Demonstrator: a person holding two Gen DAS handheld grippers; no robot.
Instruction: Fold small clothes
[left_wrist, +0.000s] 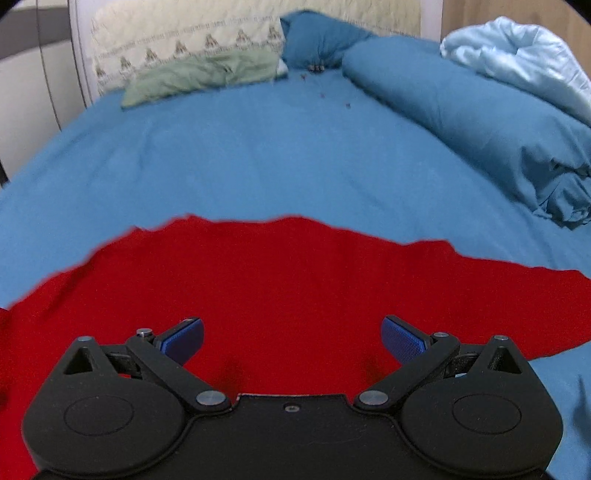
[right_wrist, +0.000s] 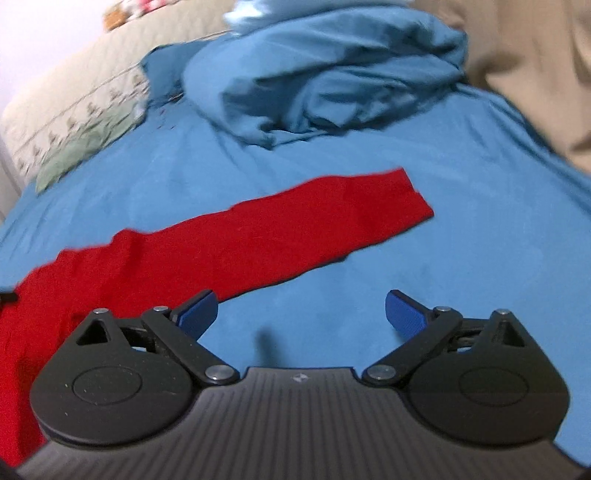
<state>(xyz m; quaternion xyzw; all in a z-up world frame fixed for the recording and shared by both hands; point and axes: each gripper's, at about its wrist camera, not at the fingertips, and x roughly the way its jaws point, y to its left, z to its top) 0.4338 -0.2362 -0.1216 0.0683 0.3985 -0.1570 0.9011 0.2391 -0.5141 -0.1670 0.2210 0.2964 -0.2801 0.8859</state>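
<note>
A red garment (left_wrist: 280, 280) lies spread flat on the blue bedsheet (left_wrist: 258, 158). In the right wrist view its long red sleeve (right_wrist: 314, 221) stretches up to the right. My left gripper (left_wrist: 291, 338) is open and empty, hovering just above the middle of the red cloth. My right gripper (right_wrist: 300, 314) is open and empty, over bare blue sheet (right_wrist: 461, 240) just right of the garment's sleeve; its left finger (right_wrist: 197, 312) is near the sleeve's lower edge.
A bunched blue duvet (left_wrist: 461, 110) lies along the right, with a pale blue blanket (left_wrist: 517, 59) behind it. A green cloth (left_wrist: 199, 75) and a cream patterned pillow (left_wrist: 177, 33) lie at the head. The duvet heap (right_wrist: 325, 74) sits beyond the sleeve.
</note>
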